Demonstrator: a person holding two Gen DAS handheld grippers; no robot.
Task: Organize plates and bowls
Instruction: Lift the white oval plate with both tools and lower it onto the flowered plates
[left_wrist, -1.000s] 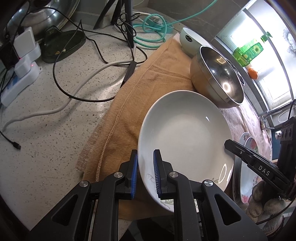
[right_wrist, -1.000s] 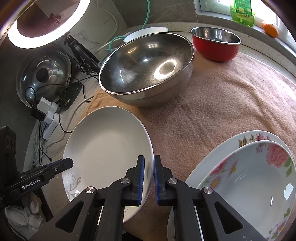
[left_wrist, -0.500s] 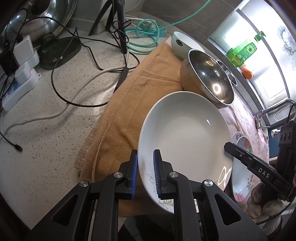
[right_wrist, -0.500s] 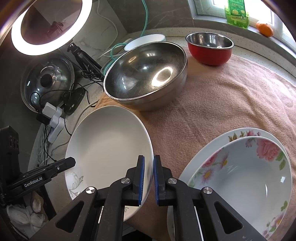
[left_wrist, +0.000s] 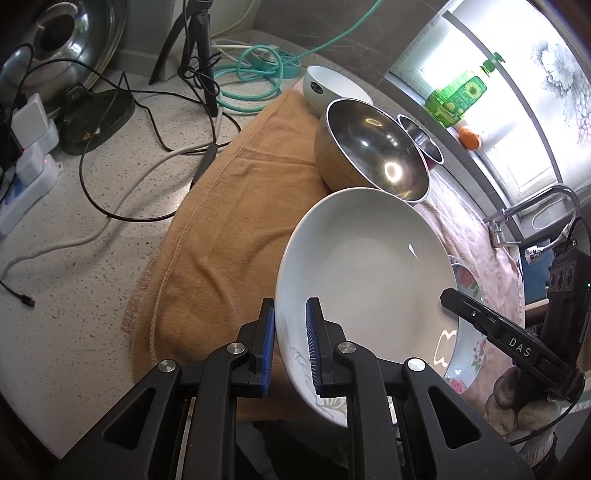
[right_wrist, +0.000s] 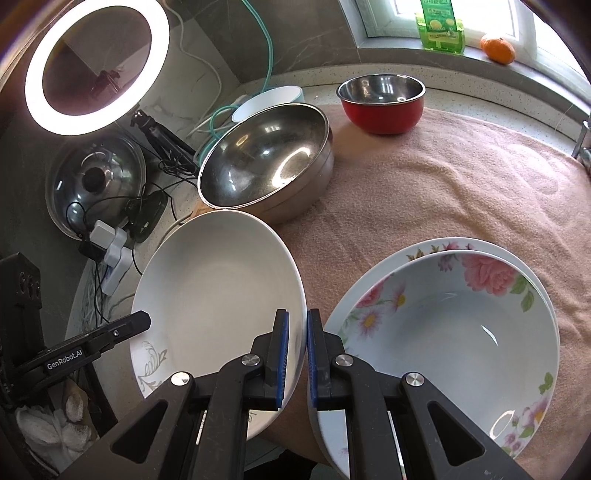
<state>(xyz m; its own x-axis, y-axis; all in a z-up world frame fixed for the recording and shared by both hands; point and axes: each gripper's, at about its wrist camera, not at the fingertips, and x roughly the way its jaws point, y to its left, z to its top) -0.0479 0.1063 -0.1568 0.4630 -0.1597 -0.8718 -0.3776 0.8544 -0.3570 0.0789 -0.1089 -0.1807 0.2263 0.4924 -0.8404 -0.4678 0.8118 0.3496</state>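
- My left gripper (left_wrist: 290, 345) pinches the near left rim of the white plate (left_wrist: 365, 266); the blue pads sit on both sides of the rim.
- My right gripper (right_wrist: 295, 358) is pressed together on the near right rim of the same white plate (right_wrist: 218, 291), so I hold it with both grippers.
- The white plate is tilted and lifted above the towels, near the front edge of the counter.
- Just right of it the floral bowl (right_wrist: 454, 328) sits inside a floral plate (right_wrist: 424, 247) on the pink towel (right_wrist: 461, 184).
- Behind the white plate stands the large steel bowl (right_wrist: 266, 158), and farther right the red bowl (right_wrist: 382, 101).
- A small white bowl (left_wrist: 327, 86) is at the far end of the brown towel (left_wrist: 236, 206).
- On the far left I see cables (left_wrist: 122, 177) and a ring light (right_wrist: 96, 62).
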